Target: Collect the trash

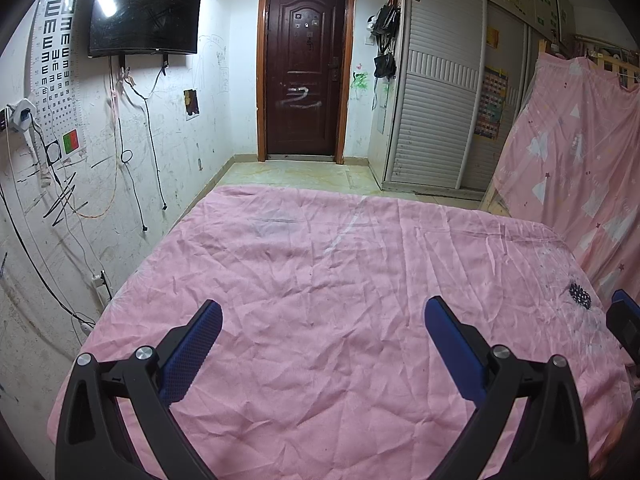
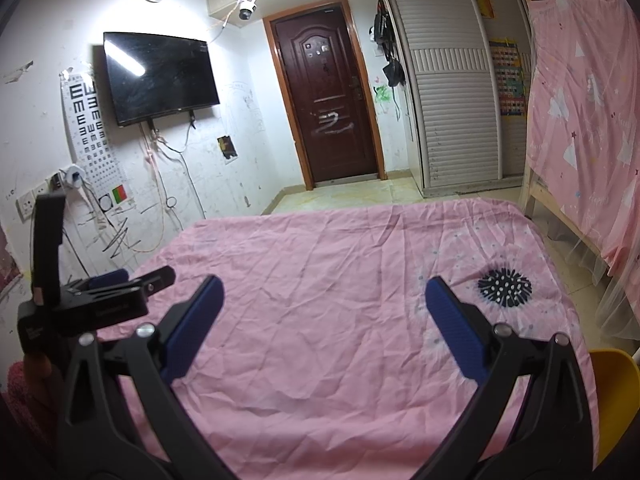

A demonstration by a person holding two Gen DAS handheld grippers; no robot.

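A table covered by a wrinkled pink cloth fills both views, and I see no trash on it. My left gripper hovers open over the near part of the cloth with nothing between its blue pads. My right gripper is likewise open and empty above the pink cloth. The left gripper's body shows at the left edge of the right wrist view. Part of the right gripper shows at the right edge of the left wrist view.
A black dandelion print marks the cloth's right side. A yellow chair stands at the near right corner. A wall with a TV and dangling cables runs along the left. A door, wardrobe and pink-draped bed frame lie beyond.
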